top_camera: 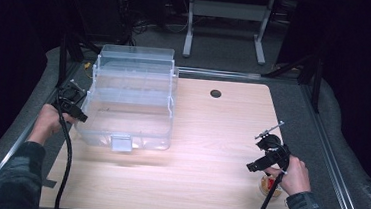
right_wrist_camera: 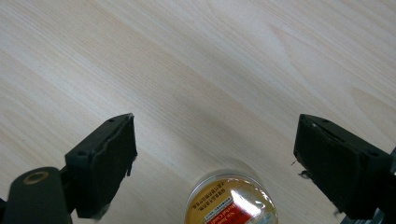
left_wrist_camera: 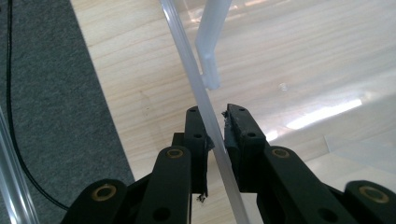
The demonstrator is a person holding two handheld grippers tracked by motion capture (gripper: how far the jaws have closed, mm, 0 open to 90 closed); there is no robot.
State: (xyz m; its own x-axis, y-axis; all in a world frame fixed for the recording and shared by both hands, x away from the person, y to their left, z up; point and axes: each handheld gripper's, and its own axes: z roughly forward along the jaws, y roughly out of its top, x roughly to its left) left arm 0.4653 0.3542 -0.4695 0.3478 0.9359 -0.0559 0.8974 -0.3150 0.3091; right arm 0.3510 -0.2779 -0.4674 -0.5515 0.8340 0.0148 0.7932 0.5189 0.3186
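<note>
The left gripper clamps the thin clear wall of the box, one black jaw outside and one inside, the pads pressed to the plastic. In the high view this gripper sits at the box's left side, at the table's left edge, with the left hand behind it and a black cable trailing down toward the person. Ahead of its jaws the wall runs up and away, with a white post of the box just past the tips; to the jaws' left lies pale wood, then grey carpet with a thin black cable on it. The right gripper stands wide open, holding nothing, its jaws well apart over bare wood. A small jar with a yellow and red label lies just below and between them, touching neither. In the high view the right gripper hovers near the table's right front corner, the right hand gripping it, and the jar sits just beside that hand. The table is light wood grain with a dark round hole at its far edge. Beyond it the room is dark, with grey carpet and a white metal stand.
</note>
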